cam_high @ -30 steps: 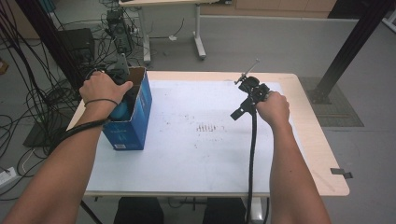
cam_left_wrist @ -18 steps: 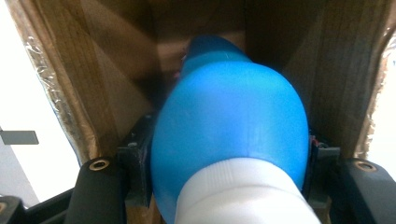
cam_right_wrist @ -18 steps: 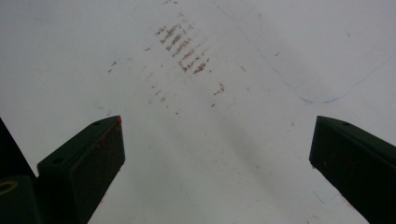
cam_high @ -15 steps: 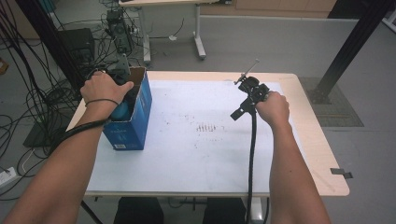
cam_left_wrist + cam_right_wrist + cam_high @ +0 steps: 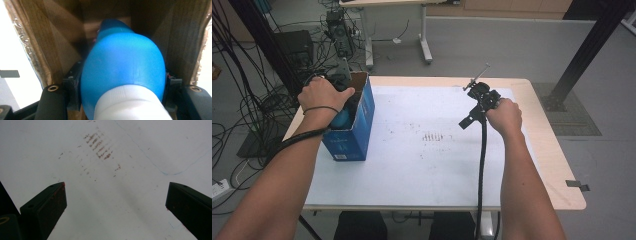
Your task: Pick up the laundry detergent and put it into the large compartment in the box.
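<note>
In the high view, the left hand [image 5: 321,95] sits at the upper left of the frame, pushed down into the open top of a blue cardboard box [image 5: 357,131] that stands near the left edge of the white table [image 5: 422,175]. A bit of a blue bottle [image 5: 343,118] shows just under the hand, inside the box. The right hand [image 5: 504,114] is at the centre right, well apart from the box, holding the right gripper [image 5: 472,117] above the table with its black cable [image 5: 482,170] hanging down toward the bottom of the frame. Faint brown marks [image 5: 432,136] lie on the table near the middle.

In the left gripper view, the blue bottle [image 5: 122,65] takes up the centre, its white cap [image 5: 130,105] at the bottom toward the camera and its far end pointing into the box. The left gripper [image 5: 122,82] is clamped on the bottle, a black jaw pressing each side. The brown inner walls of the box [image 5: 50,37] rise at the left, right and top.

In the right gripper view, the right gripper [image 5: 116,202] has its jaws spread wide, one at the lower left and one at the lower right, with nothing between them. Beyond them is the white table [image 5: 125,220], with the brown marks [image 5: 98,145] in the upper middle.
</note>
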`<state>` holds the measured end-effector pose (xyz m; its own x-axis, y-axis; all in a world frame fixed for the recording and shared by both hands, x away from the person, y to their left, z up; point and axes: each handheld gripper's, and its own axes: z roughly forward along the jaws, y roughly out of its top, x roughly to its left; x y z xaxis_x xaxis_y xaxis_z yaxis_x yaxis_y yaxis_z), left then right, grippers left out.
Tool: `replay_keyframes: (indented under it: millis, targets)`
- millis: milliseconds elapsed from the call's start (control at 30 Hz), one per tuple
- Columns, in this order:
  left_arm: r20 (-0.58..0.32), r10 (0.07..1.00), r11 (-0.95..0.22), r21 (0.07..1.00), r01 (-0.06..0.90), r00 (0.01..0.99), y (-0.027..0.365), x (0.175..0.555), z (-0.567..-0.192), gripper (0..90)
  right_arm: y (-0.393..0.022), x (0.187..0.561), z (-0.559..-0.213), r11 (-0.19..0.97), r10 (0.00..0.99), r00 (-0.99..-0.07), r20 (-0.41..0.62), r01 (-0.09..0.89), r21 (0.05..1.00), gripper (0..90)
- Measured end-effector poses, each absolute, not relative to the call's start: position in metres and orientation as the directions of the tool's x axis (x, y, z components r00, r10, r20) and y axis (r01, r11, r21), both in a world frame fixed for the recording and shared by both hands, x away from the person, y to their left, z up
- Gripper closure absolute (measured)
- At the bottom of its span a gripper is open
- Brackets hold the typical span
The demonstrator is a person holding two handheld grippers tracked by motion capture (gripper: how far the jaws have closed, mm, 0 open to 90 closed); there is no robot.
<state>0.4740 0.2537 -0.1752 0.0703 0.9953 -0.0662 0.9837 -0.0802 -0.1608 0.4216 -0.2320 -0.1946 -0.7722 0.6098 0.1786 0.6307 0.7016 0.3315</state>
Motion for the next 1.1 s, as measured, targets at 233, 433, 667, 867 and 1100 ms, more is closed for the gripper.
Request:
replay_keyframes:
  millis: [233, 433, 667, 867, 1100]
  targets:
    - [-0.064, 0.995, -0.081, -0.162, 0.984, 0.072, 0.2529, 0.4743, -0.1753, 36.7, -0.2314, 0.4211, -0.1943, 0.701, 0.607, -0.775, 0.178, 0.627, 0.339, 3.4]
    - [-0.067, 0.995, -0.082, -0.164, 0.983, 0.072, 0.2538, 0.4746, -0.1755, 36.7, -0.2298, 0.4219, -0.195, 0.704, 0.605, -0.776, 0.178, 0.625, 0.337, 3.4]
    - [-0.066, 0.995, -0.084, -0.166, 0.983, 0.074, 0.2525, 0.4748, -0.1756, 36.7, -0.2306, 0.4214, -0.1954, 0.701, 0.606, -0.775, 0.179, 0.627, 0.34, 3.4]
    - [-0.064, 0.995, -0.084, -0.164, 0.983, 0.075, 0.2513, 0.4749, -0.1759, 36.7, -0.2302, 0.4218, -0.1956, 0.702, 0.604, -0.776, 0.18, 0.626, 0.341, 3.4]
    - [-0.068, 0.995, -0.083, -0.162, 0.983, 0.073, 0.2532, 0.4746, -0.1761, 36.7, -0.2296, 0.4227, -0.1966, 0.701, 0.606, -0.774, 0.185, 0.629, 0.335, 3.4]
